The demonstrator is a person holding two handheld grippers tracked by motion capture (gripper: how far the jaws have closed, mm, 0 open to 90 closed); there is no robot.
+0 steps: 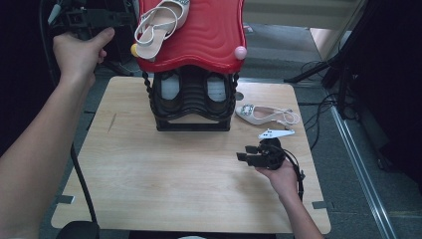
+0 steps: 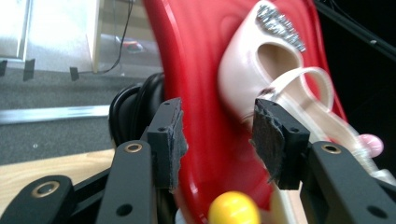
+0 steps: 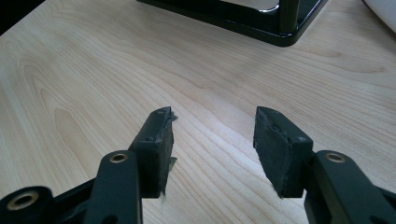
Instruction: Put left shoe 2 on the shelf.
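Left hand-held gripper [image 2: 217, 140] jaws apart before sandal [image 2: 261, 79] on red shelf [image 2: 196, 70]; right hand-held gripper [image 3: 212, 149] apart over table [image 3: 93, 70].

no readable text, labels, brands, numbers or signs on anything

Left arm stretched far forward, left gripper [image 2: 217, 135] raised with jaws apart, nothing clamped. Right gripper [image 3: 212, 149] low in the right hand [image 1: 281, 172], jaws wide, empty.
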